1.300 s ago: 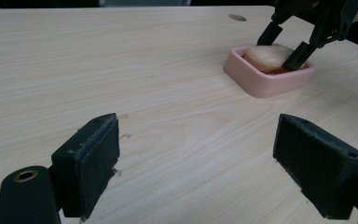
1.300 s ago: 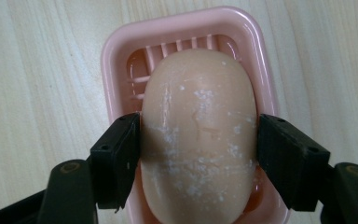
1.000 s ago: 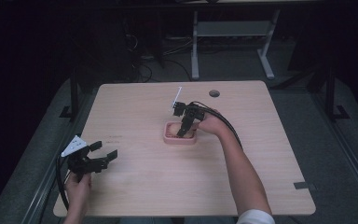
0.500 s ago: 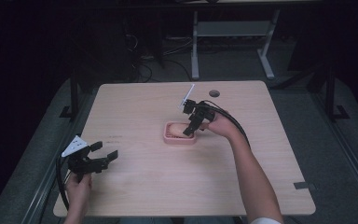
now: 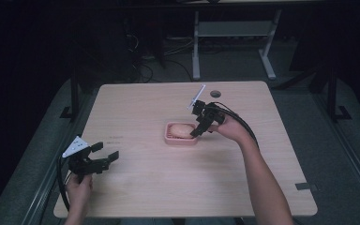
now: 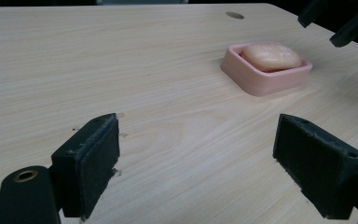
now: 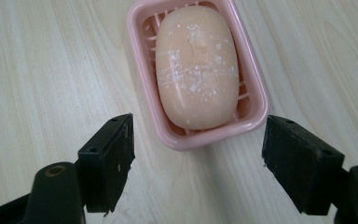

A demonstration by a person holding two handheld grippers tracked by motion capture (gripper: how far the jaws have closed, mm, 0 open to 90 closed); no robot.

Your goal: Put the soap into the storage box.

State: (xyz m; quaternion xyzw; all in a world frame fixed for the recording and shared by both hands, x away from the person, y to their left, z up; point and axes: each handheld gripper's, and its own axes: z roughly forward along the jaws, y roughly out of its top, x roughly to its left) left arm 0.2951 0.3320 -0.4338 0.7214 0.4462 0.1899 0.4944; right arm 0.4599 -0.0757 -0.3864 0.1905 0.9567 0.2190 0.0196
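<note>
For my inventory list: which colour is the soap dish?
Pink; the soap dish shows best in the right gripper view.

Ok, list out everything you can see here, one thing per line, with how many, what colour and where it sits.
soap bar: one, pale peach with white flecks, lying inside the dish.
soap dish: one, pink, slatted bottom, a little past the middle of the table.
table: one, light wood, with a round hole near its far edge.
metal frame: one, pale grey, on the dark floor beyond the table.
left tool: one, black with a grey plate, open, empty, held over the near left corner of the table.
right tool: one, black, open, empty, just off the dish's right side in the high view.
forearms: two, coming in from the near edge.
</note>
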